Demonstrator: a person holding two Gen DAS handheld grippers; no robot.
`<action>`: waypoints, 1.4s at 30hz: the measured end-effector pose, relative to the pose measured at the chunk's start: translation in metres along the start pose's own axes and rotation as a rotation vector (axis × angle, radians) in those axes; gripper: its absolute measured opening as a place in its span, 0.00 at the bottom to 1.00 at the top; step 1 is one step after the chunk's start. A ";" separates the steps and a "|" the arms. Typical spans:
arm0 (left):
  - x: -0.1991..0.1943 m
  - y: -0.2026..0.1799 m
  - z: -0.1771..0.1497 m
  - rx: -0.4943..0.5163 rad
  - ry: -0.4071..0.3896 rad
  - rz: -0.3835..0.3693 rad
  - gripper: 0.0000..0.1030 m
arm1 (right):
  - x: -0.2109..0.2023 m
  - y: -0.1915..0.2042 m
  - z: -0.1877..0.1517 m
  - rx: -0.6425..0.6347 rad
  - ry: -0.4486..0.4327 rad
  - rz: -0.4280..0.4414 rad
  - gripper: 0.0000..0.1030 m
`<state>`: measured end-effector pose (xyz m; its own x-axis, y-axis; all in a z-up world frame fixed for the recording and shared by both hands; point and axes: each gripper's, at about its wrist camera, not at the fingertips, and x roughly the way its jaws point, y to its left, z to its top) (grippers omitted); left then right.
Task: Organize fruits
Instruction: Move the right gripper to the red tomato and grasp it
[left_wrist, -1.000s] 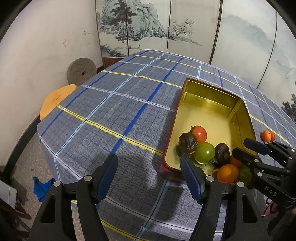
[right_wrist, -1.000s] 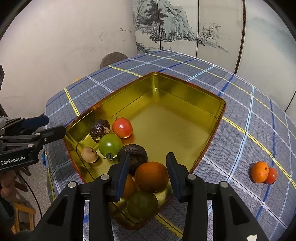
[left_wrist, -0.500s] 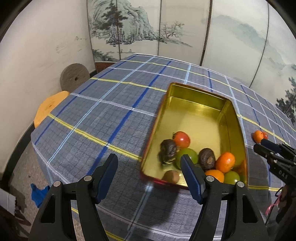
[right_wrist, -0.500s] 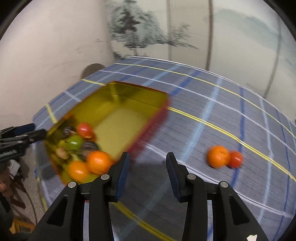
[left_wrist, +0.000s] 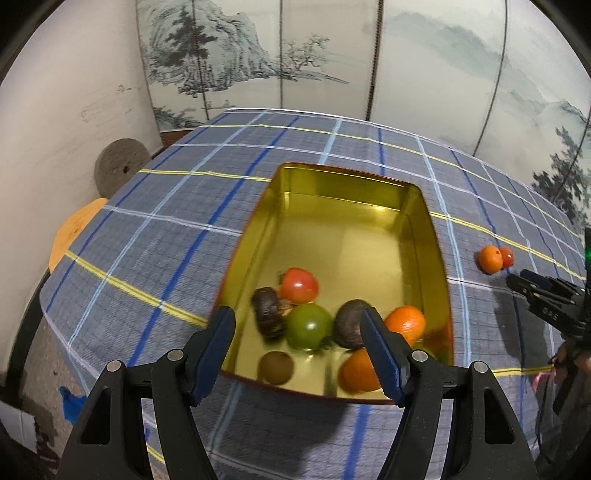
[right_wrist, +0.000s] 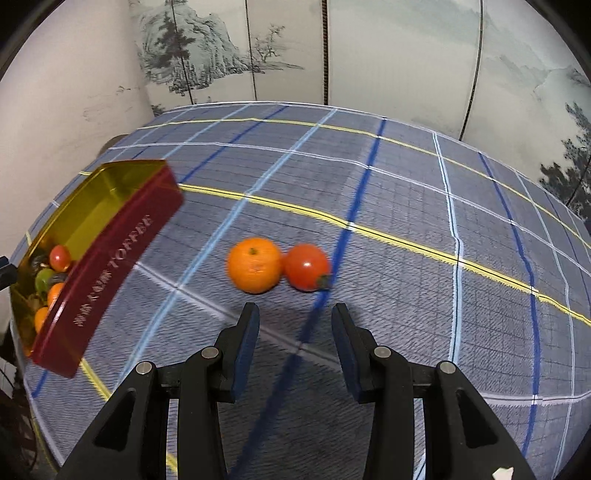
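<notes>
A gold tin (left_wrist: 436, 229) with red outer walls holds several fruits at its near end: a red tomato (left_wrist: 299, 284), a green tomato (left_wrist: 308, 326), two dark passion fruits (left_wrist: 267, 312), two oranges (left_wrist: 404, 321) and a small brown fruit (left_wrist: 275, 367). Above that near end hovers my left gripper (left_wrist: 297, 321), open and empty. To the right of the tin (right_wrist: 110, 266), a loose orange (right_wrist: 254, 264) and a red tomato (right_wrist: 306, 266) touch each other on the cloth. My right gripper (right_wrist: 294, 312) hangs just short of them, jaws narrowly apart with nothing between.
A blue plaid cloth (right_wrist: 406, 206) covers the table. A painted folding screen (left_wrist: 332, 55) stands behind it. Left of the table are a stone disc (left_wrist: 120, 170) and an orange stool (left_wrist: 74, 229); a blue rag (left_wrist: 72, 402) lies on the floor.
My right gripper swung away from above the tin to the right, and now faces the loose orange and tomato. My left gripper shifted right, from beside the tin to over its near end.
</notes>
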<state>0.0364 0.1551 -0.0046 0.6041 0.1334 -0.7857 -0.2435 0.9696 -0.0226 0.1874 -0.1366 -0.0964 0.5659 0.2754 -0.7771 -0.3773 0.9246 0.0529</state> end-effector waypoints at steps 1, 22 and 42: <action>0.001 -0.004 0.001 0.008 0.002 -0.005 0.68 | 0.002 -0.002 0.000 0.002 0.001 0.000 0.37; 0.012 -0.064 0.018 0.099 0.021 -0.071 0.68 | 0.034 -0.010 0.026 -0.070 0.006 0.020 0.26; 0.021 -0.091 0.022 0.119 0.048 -0.104 0.68 | 0.055 -0.016 0.054 -0.101 0.015 0.078 0.27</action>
<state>0.0881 0.0744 -0.0054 0.5838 0.0242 -0.8115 -0.0883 0.9955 -0.0339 0.2635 -0.1219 -0.1061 0.5211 0.3405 -0.7827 -0.4918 0.8692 0.0507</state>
